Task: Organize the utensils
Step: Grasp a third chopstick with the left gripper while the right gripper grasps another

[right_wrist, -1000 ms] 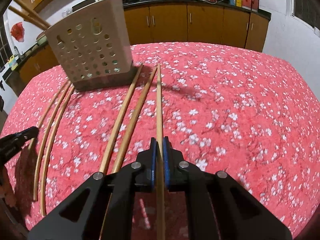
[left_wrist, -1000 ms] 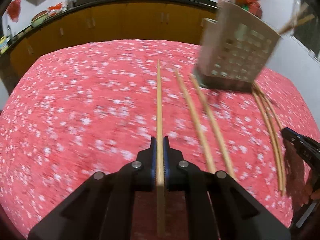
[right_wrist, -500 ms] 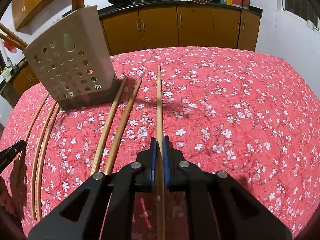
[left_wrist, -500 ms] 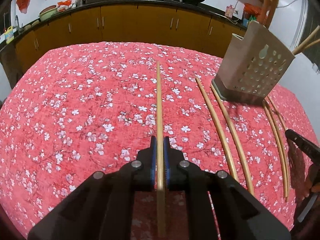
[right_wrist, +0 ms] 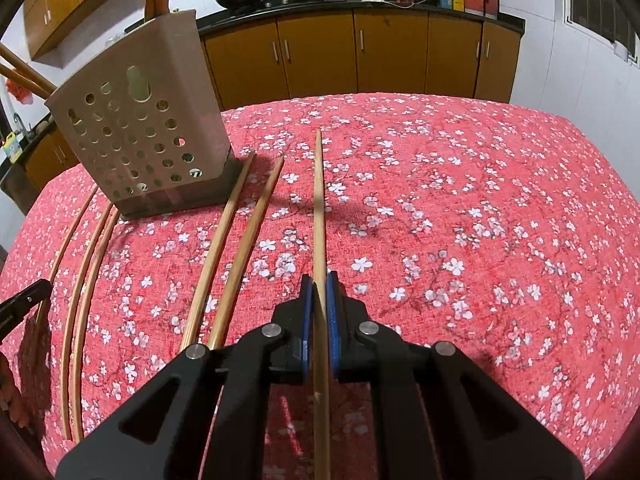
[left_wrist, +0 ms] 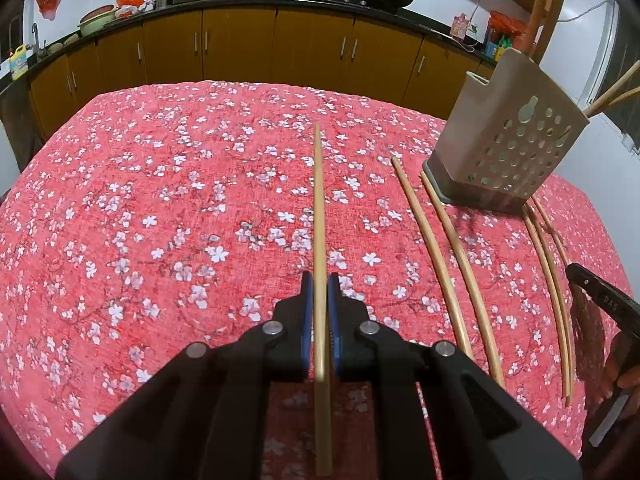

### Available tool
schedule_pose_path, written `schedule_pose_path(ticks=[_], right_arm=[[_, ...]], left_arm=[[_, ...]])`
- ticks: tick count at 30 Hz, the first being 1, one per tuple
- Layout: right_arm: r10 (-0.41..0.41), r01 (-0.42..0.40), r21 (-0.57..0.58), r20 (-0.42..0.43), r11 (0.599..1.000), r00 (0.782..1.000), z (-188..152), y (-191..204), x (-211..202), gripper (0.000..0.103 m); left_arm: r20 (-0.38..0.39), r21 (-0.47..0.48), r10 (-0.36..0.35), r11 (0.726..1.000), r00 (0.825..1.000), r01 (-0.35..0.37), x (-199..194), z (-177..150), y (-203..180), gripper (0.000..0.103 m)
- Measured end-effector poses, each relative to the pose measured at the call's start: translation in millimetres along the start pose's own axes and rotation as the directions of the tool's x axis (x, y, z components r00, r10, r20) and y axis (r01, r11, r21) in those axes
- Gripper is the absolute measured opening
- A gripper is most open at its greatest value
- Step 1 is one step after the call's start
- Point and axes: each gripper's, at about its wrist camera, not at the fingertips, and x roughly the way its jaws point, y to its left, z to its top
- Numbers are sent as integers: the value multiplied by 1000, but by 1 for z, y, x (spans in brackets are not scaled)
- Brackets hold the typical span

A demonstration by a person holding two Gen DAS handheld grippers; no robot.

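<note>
My left gripper [left_wrist: 319, 280] is shut on a wooden chopstick [left_wrist: 318, 216] that points forward above the red floral tablecloth [left_wrist: 160, 220]. My right gripper [right_wrist: 319, 280] is shut on another wooden chopstick [right_wrist: 319, 208], also pointing forward above the cloth. A beige perforated utensil holder [left_wrist: 508, 136] stands at the right in the left wrist view and at the left in the right wrist view [right_wrist: 136, 136], with chopsticks sticking out of it. Two loose chopsticks [left_wrist: 444, 256] lie beside it, also seen in the right wrist view [right_wrist: 228, 248]. Several thinner chopsticks [left_wrist: 548, 280] lie on its other side.
Kitchen cabinets [left_wrist: 240, 48] and a counter with woks run behind the table. The other gripper's black tip shows at the right edge of the left wrist view [left_wrist: 600, 296] and at the left edge of the right wrist view [right_wrist: 24, 304].
Both grippers have drawn back and risen a little with their chopsticks. The utensil holder has shifted outward in both views. Both stay shut.
</note>
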Motion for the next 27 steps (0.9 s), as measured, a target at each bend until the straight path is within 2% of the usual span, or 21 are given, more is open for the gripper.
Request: schedule_pose_path(ticks=[21, 27], right_arm=[[6, -6, 6, -1, 1000, 1000, 0, -1, 0, 9], [-6, 6, 1, -1, 1000, 1000, -2, 1, -1, 9]], left_arm=[[1, 0, 2, 1000, 1000, -2, 1, 0, -2, 10], [0, 28, 32, 999, 999, -32, -1, -3, -7, 10]])
